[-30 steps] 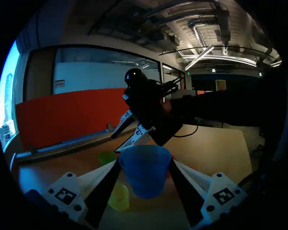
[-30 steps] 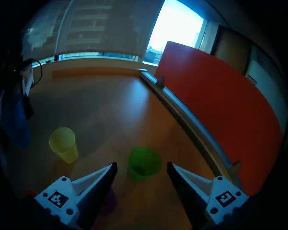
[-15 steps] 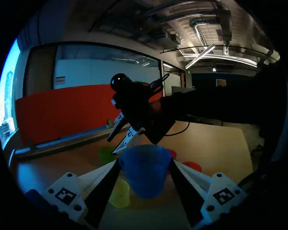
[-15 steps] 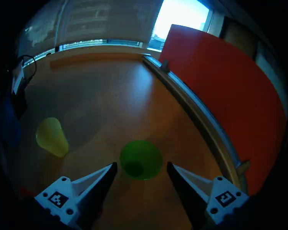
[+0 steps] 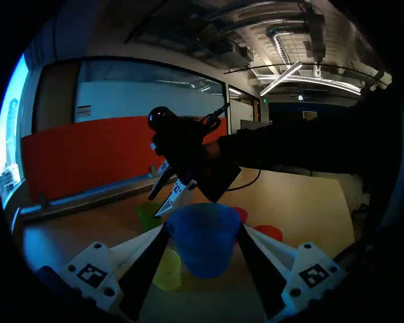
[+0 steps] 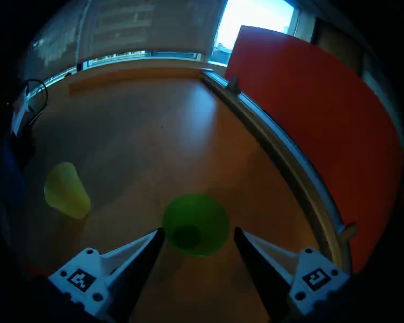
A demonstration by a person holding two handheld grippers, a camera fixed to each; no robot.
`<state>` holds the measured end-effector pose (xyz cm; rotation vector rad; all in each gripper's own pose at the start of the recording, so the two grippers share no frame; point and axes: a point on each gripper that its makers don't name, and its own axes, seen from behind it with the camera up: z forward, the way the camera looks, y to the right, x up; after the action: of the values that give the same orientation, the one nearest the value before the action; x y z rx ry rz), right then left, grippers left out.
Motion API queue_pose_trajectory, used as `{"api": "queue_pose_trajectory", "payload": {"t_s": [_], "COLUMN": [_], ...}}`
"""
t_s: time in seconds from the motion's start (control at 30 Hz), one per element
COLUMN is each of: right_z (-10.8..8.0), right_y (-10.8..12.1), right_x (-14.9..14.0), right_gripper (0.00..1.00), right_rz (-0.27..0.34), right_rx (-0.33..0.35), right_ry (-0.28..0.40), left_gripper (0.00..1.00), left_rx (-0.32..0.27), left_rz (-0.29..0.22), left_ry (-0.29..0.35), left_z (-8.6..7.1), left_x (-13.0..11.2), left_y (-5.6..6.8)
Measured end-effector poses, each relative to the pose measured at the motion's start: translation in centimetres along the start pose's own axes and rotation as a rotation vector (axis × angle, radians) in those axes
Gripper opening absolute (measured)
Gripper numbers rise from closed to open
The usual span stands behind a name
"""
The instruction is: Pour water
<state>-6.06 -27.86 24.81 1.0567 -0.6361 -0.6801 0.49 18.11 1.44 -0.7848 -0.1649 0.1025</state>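
My left gripper (image 5: 202, 229) is shut on a blue cup (image 5: 203, 245), held upright above the wooden table (image 5: 304, 207). In the left gripper view my right gripper (image 5: 167, 196), held by a dark-sleeved arm (image 5: 288, 151), points down at a green cup (image 5: 147, 214). Seen from the right gripper view, the green cup (image 6: 195, 225) stands upright on the table, and my right gripper (image 6: 197, 231) is open with its fingertips on either side of the cup's rim. Nothing shows inside the green cup. The blue cup (image 6: 7, 180) appears dimly at the left edge.
A yellow cup (image 6: 66, 189) stands left of the green one, also seen as the yellow cup (image 5: 168, 269) below the blue cup. Two red cups (image 5: 269, 232) sit to the right. A red partition (image 6: 320, 124) and rail (image 6: 277, 156) border the table.
My right gripper has come closer to the green cup, which now sits between its fingertips. In the left gripper view it has shifted left and down. The left gripper keeps the blue cup still.
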Motion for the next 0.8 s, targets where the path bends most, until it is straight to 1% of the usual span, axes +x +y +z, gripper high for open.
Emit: {"api": "queue_pose_trajectory", "payload": {"t_s": [0.27, 0.53, 0.8], "right_z": [1.2, 2.0, 2.3], "right_y": [-0.2, 0.0, 0.3], "right_x": [-0.1, -0.2, 0.2], "right_gripper": [1.0, 1.0, 0.96], "right_rz": [-0.009, -0.006, -0.001], "right_rx": [0.02, 0.016, 0.006], "right_ry": [-0.003, 0.004, 0.022], "left_gripper": [0.88, 0.87, 0.88], "left_rx": [0.001, -0.001, 0.001], "left_rz": [-0.007, -0.007, -0.007], "left_ry": [-0.003, -0.006, -0.007], "left_z": [0.1, 0.1, 0.1], "left_x": [-0.3, -0.5, -0.6], "left_y": [-0.2, -0.3, -0.4]}}
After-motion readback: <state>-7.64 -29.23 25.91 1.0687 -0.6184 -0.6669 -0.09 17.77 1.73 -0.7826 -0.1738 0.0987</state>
